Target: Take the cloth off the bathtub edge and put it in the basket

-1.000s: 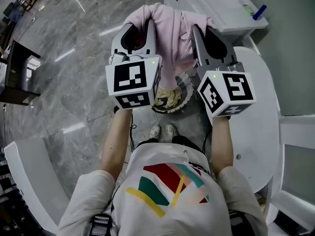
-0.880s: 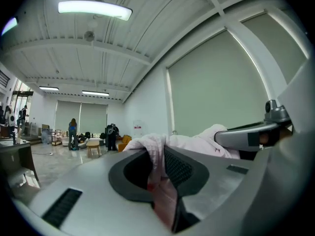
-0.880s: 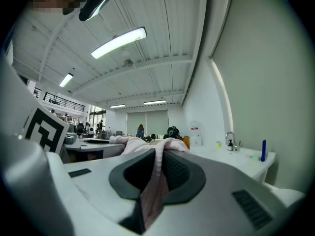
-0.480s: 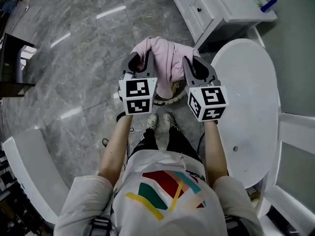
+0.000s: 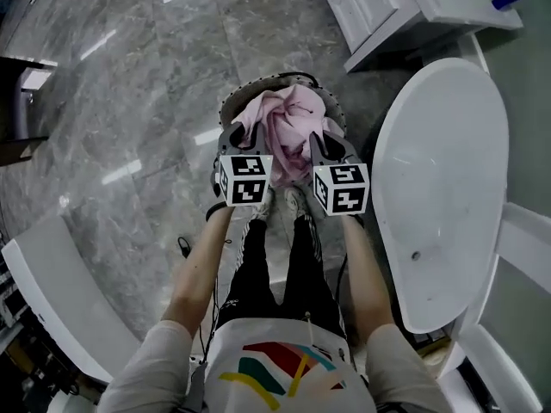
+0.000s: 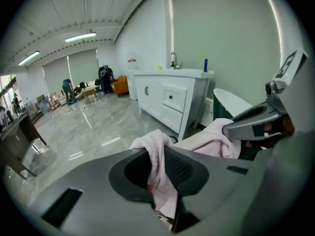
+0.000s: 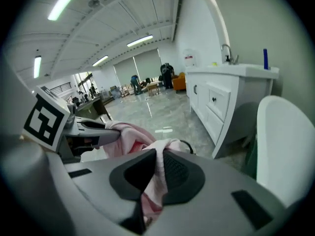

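A pink cloth point(image 5: 288, 127) hangs bunched between my two grippers, over the round basket point(image 5: 231, 108) on the floor. My left gripper point(image 5: 242, 138) is shut on the cloth's left part, and a fold of the cloth point(image 6: 158, 166) is pinched between its jaws. My right gripper point(image 5: 320, 138) is shut on the right part, with the cloth point(image 7: 156, 173) squeezed in its jaws. The white bathtub point(image 5: 448, 179) stands to the right, and no cloth lies on its edge.
A white vanity cabinet point(image 5: 387, 7) with a blue item on top stands at the back right. The person's legs and shoes are right below the grippers. A white curved fixture point(image 5: 52, 291) sits at the lower left. Grey marble floor point(image 5: 129, 101) spreads to the left.
Both grippers have gone down and away from the head with the cloth, from chest height to just above the basket. The basket now shows around the cloth.
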Available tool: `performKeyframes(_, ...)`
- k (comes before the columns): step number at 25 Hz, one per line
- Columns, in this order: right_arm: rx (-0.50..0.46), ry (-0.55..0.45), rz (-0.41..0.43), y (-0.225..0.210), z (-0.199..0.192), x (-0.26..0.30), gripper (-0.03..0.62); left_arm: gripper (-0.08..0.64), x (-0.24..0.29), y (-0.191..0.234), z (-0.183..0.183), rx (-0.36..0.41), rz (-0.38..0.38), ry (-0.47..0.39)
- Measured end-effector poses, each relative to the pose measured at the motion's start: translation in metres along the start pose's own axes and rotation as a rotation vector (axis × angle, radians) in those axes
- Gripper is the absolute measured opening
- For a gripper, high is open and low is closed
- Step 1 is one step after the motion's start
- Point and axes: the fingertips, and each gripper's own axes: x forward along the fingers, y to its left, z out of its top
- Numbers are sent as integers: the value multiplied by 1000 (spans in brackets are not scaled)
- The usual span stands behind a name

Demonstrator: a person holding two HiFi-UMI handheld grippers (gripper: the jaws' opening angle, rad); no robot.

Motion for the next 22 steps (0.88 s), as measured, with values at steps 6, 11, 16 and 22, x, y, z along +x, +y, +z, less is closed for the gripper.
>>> performKeyframes(6,63,191,-34,-22,-91,70,41,77,67,-9,-101,8,-15,205)
performKeyframes(11,106,238,-9,-14,-123,90,43,77,77,-25,-146,-46,-48,262)
performKeyframes(16,175,245,-17,-1,-135,96,163,85,73,-32,-162,-128,-54,303)
performKeyframes(22,145,283,17,11,-138,93,218,193,61,-36,-170,-270,-43,325)
